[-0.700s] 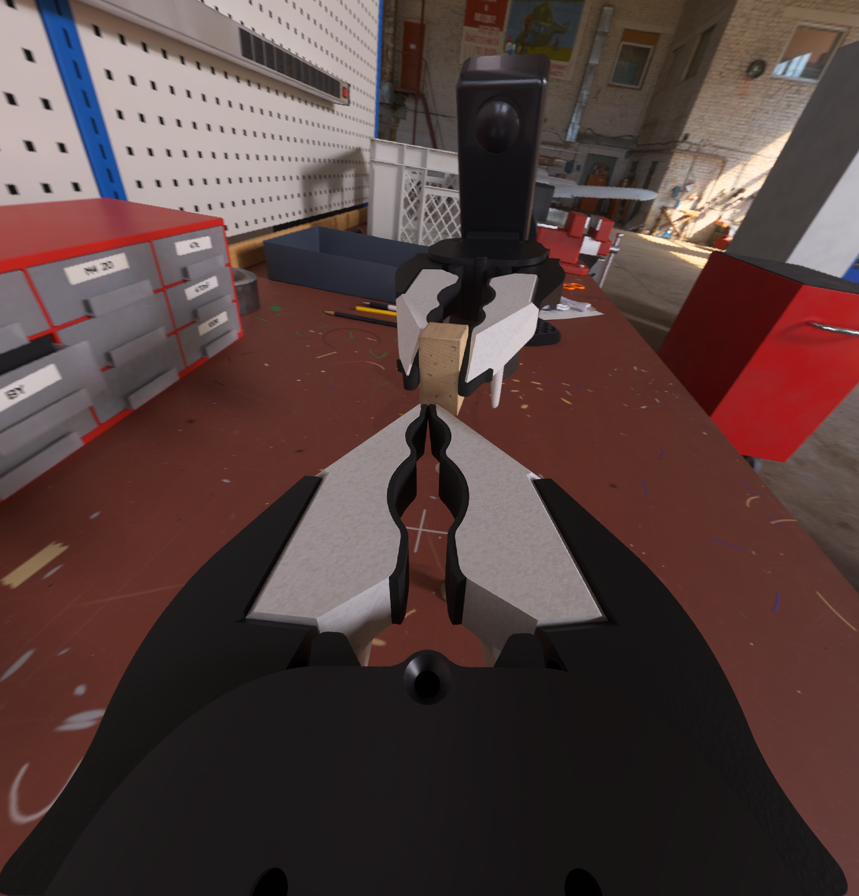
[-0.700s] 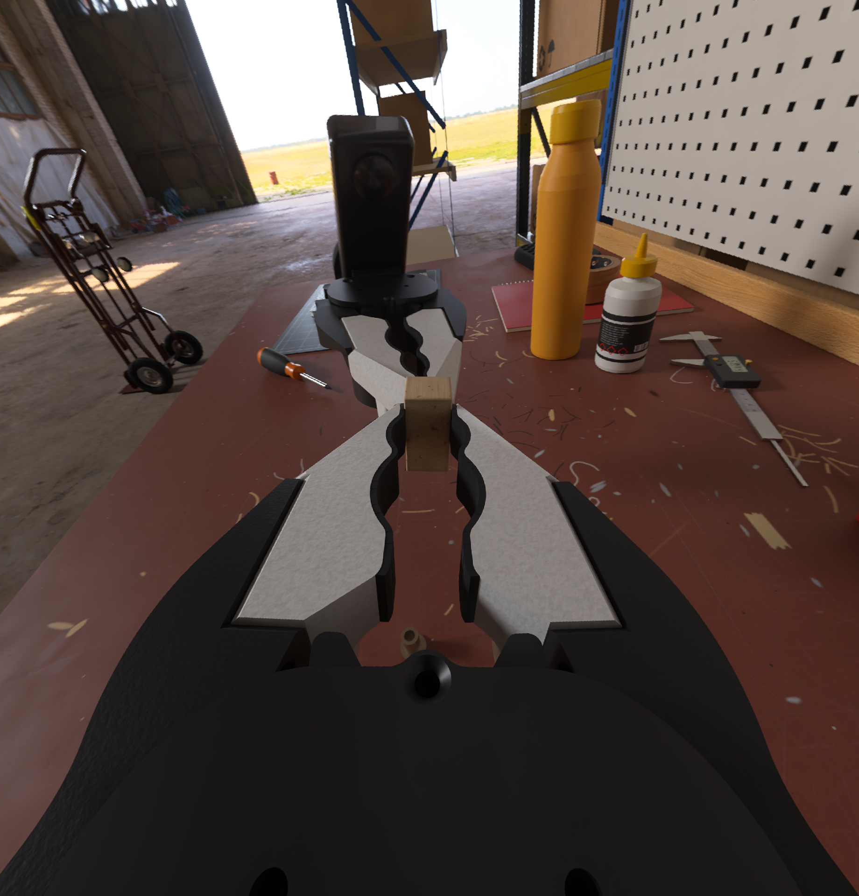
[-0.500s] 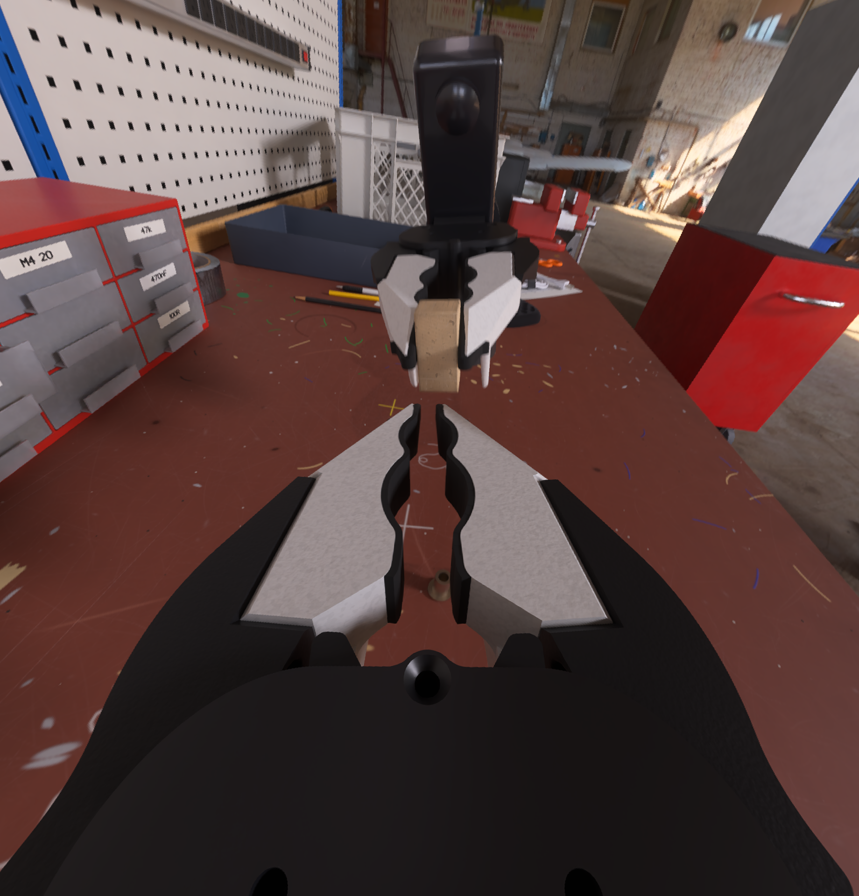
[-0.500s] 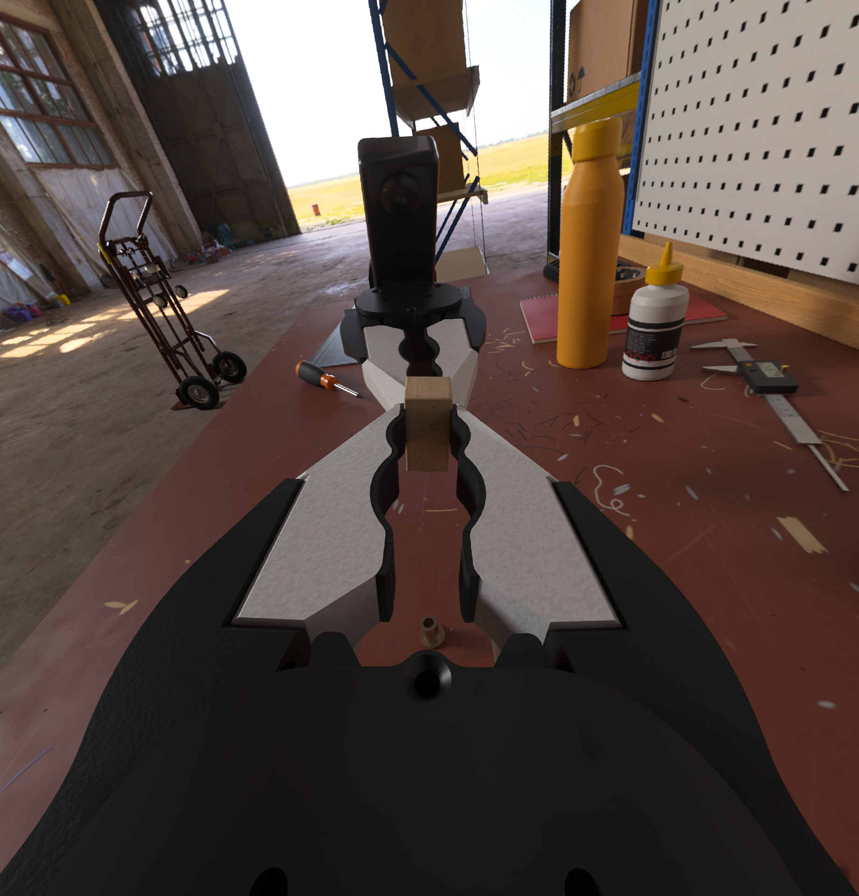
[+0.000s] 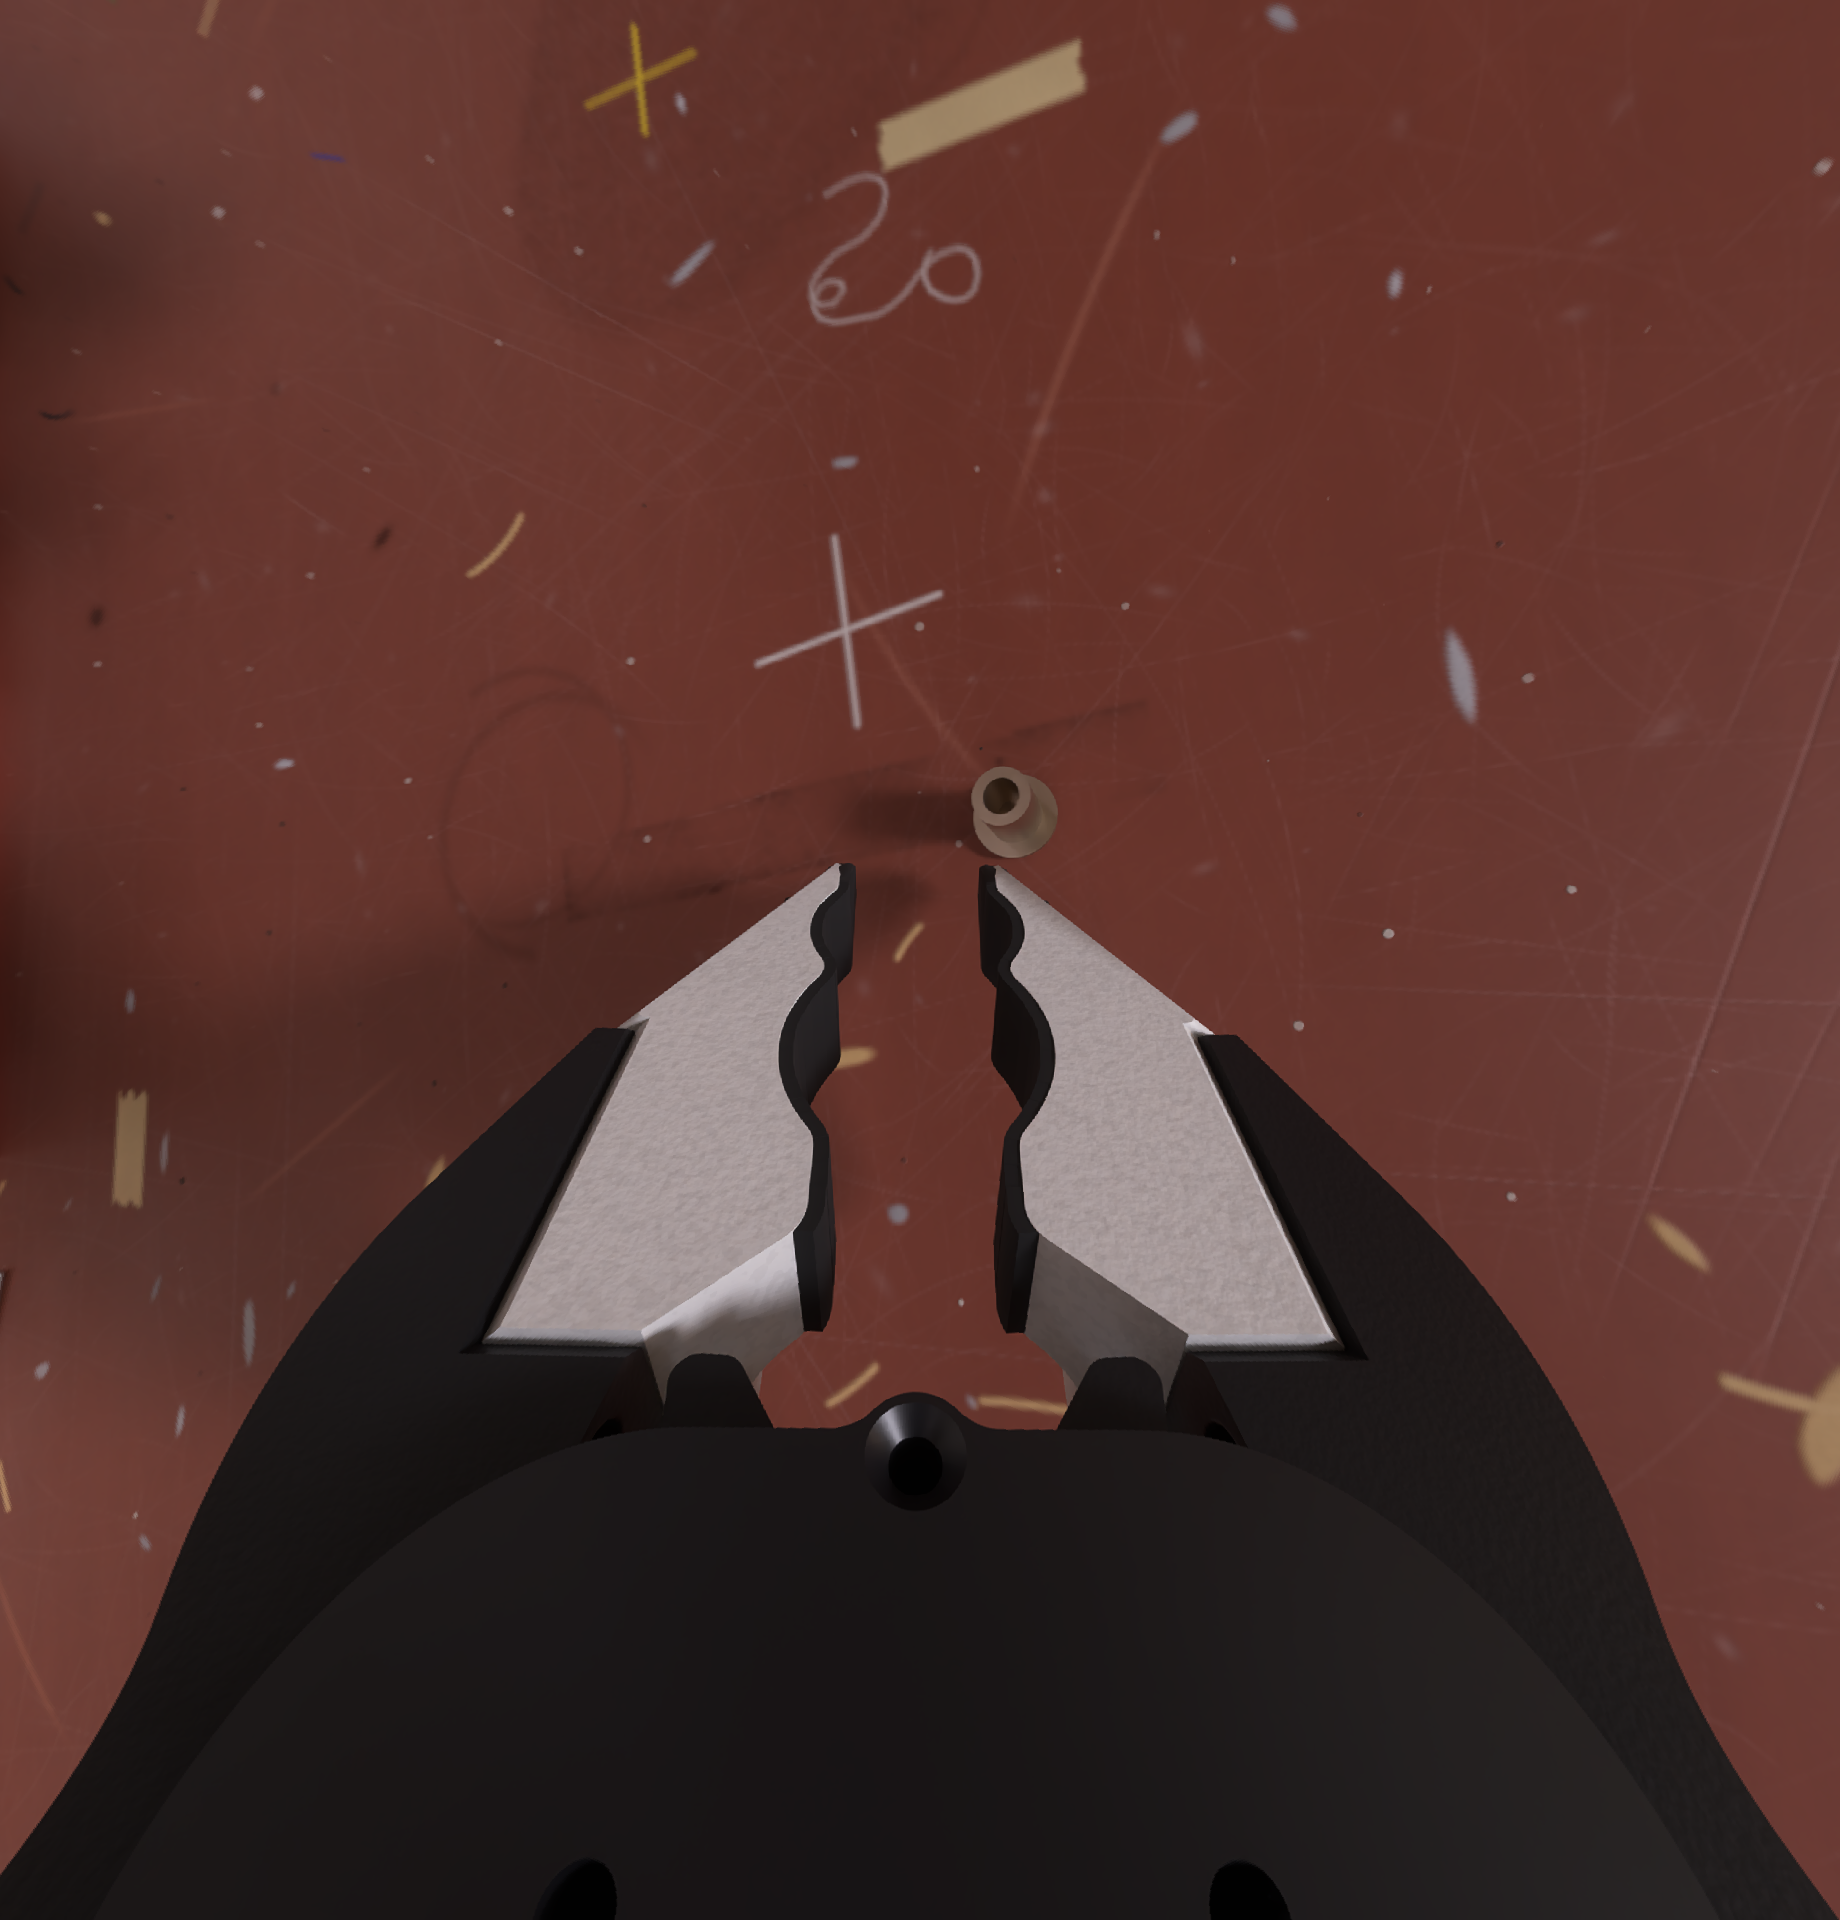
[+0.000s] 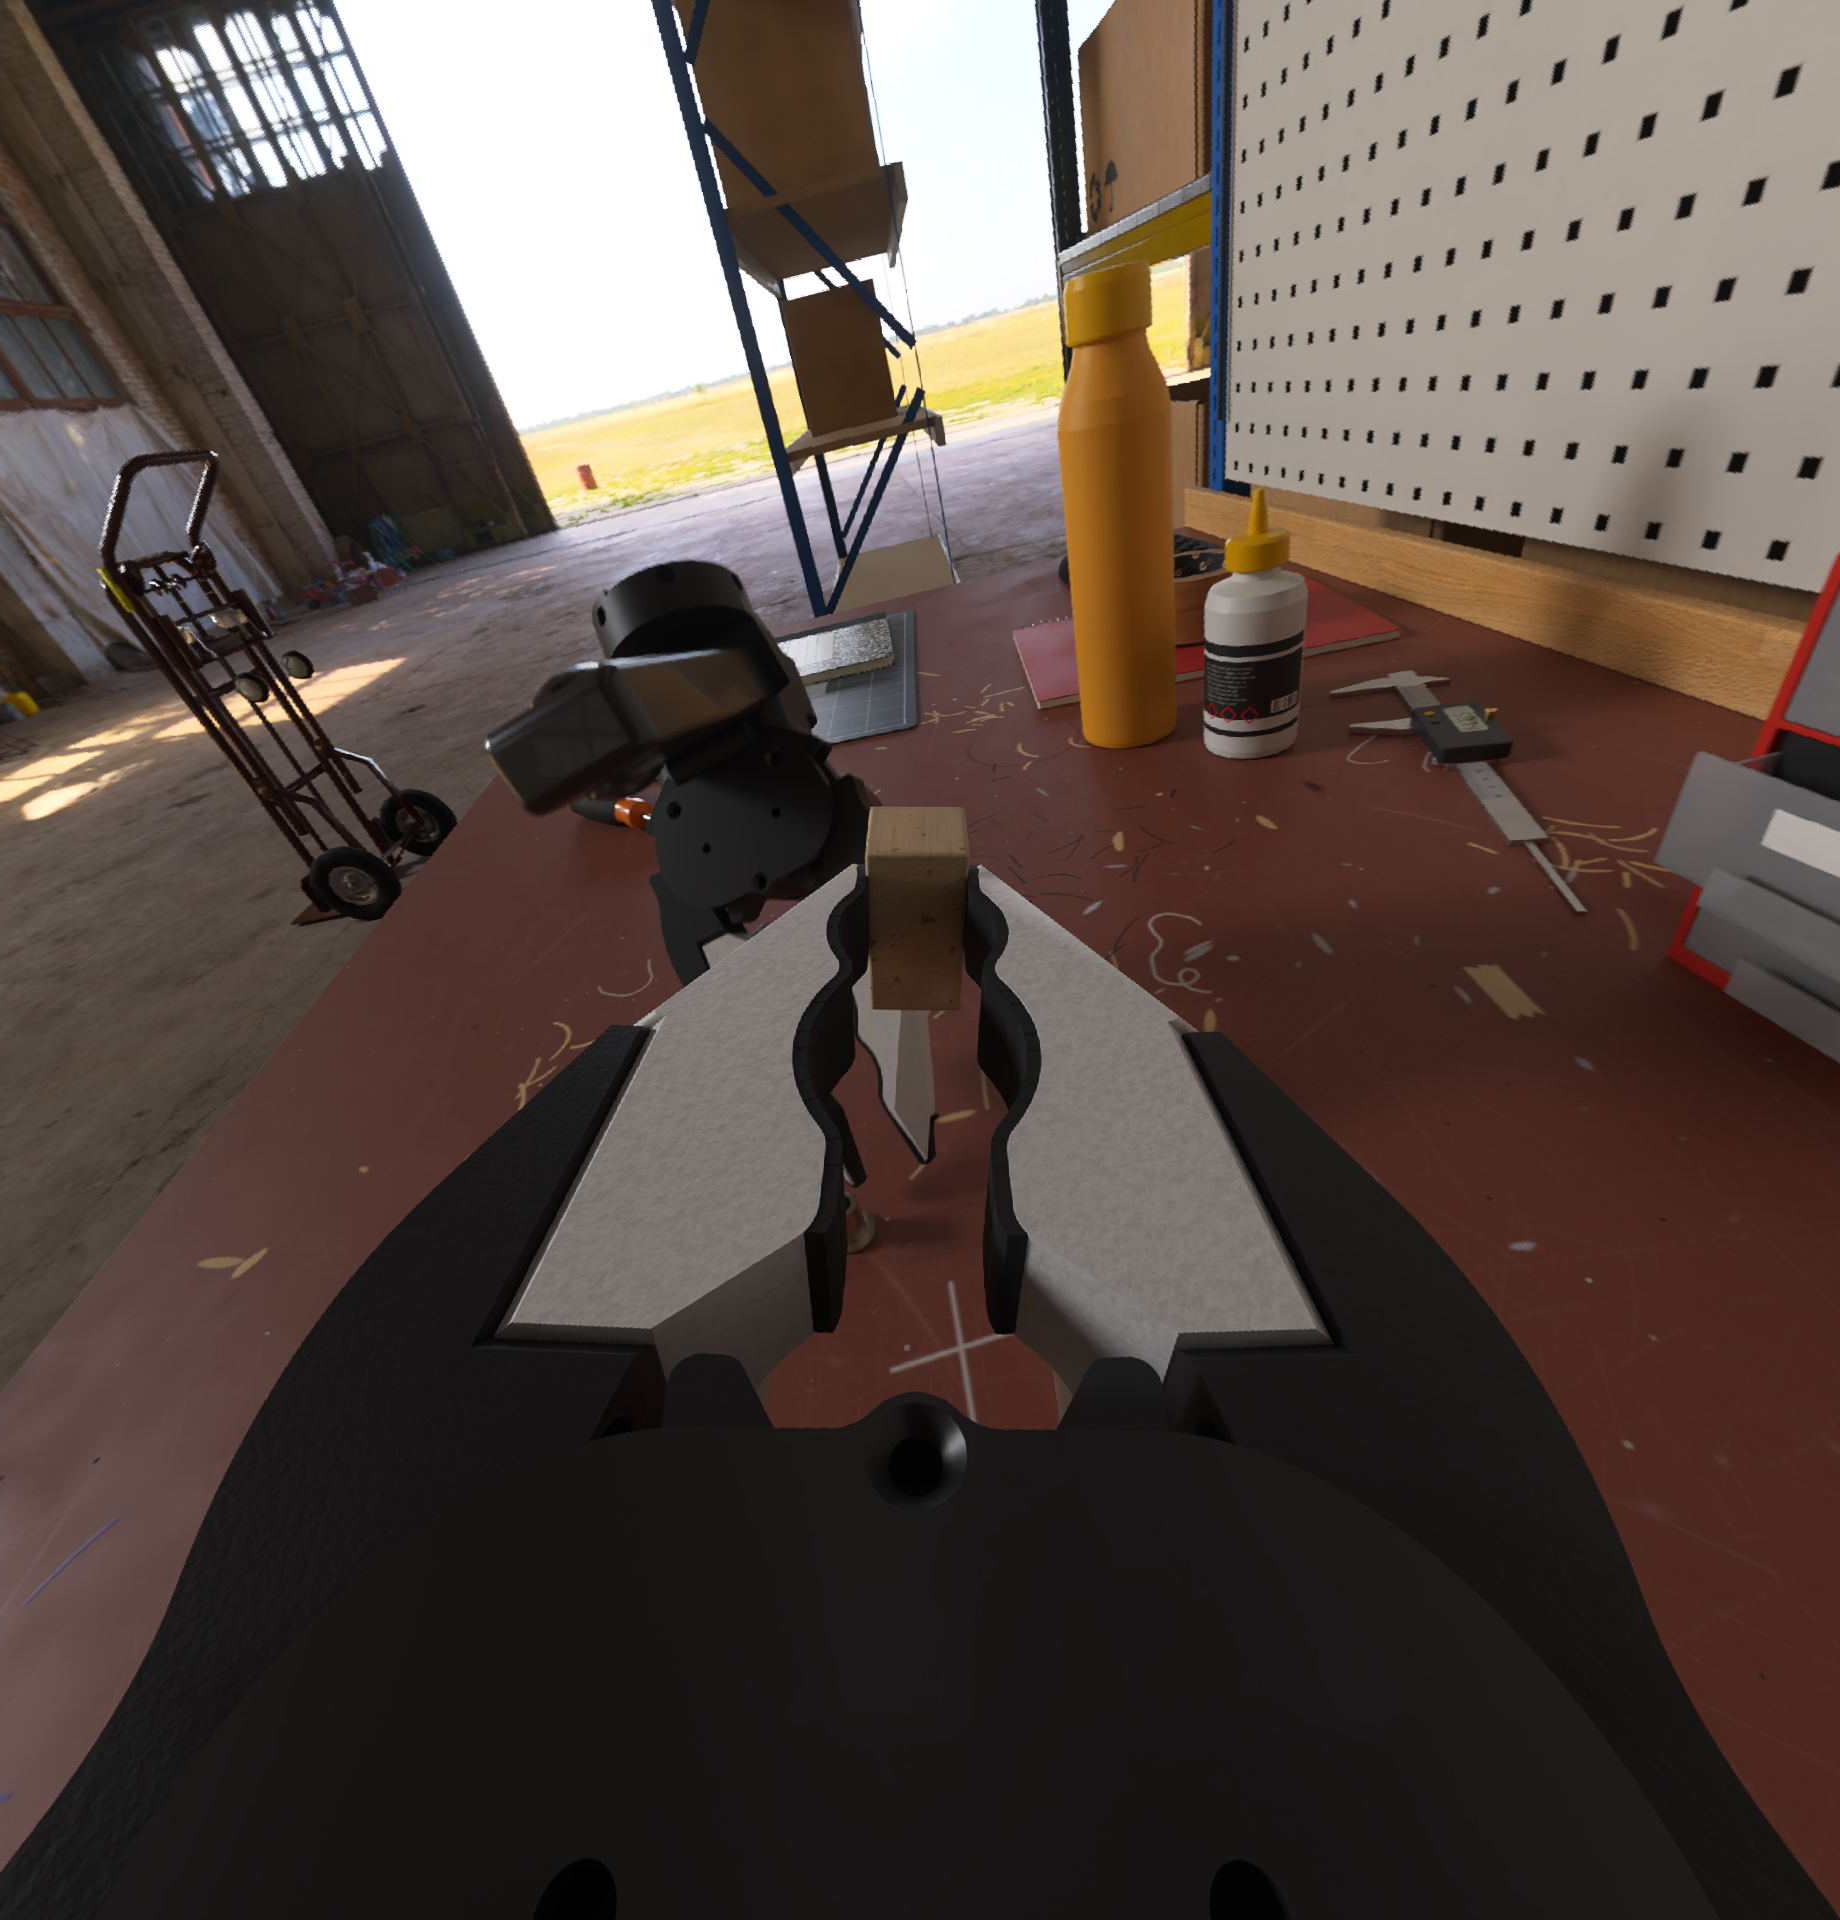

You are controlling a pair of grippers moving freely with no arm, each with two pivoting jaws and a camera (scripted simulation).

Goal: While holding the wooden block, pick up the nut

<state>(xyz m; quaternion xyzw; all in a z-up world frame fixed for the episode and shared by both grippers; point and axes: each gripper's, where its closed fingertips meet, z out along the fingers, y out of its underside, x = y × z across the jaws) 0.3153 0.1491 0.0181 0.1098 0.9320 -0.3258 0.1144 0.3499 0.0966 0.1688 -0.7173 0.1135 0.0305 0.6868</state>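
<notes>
Tilt downward, within the last half second: left hand-held gripper point(image 5: 914, 878) no longer level and facing the other one, now aimed straight at the tabletop point(image 5: 1415, 468). Fingers apart, nothing between them, wider than half a second ago. Nut point(image 5: 1012, 821) at mid-frame, upright on its flange, just beyond the right-hand fingertip and a little right of the gap's centre line, touching neither finger. White chalk cross point(image 5: 848, 632) just above and left of it in the frame.

Means, most likely, the reach for the nut under way: descent started, grasp not yet made. Calls for a small shift toward frame right to bring the nut between the fingers, then a closing. Small and round, so liable to skid or tip if nudged by one finger first.

Right hand-held gripper point(image 6: 916, 883) clamped on the block point(image 6: 916, 914) at its fingertips, block upright at mid-frame and clear of the tabletop, much as half a second ago. First half of the task thus intact.

Containers: red drawer cabinet point(image 6: 1789, 831) at the right edge, one grey drawer pulled partly out, contents hidden. Orange bottle point(image 6: 1115, 520) and white glue bottle point(image 6: 1254, 665) upright, just beside each other in the upper right, both capped, contents not to be seen.
</notes>
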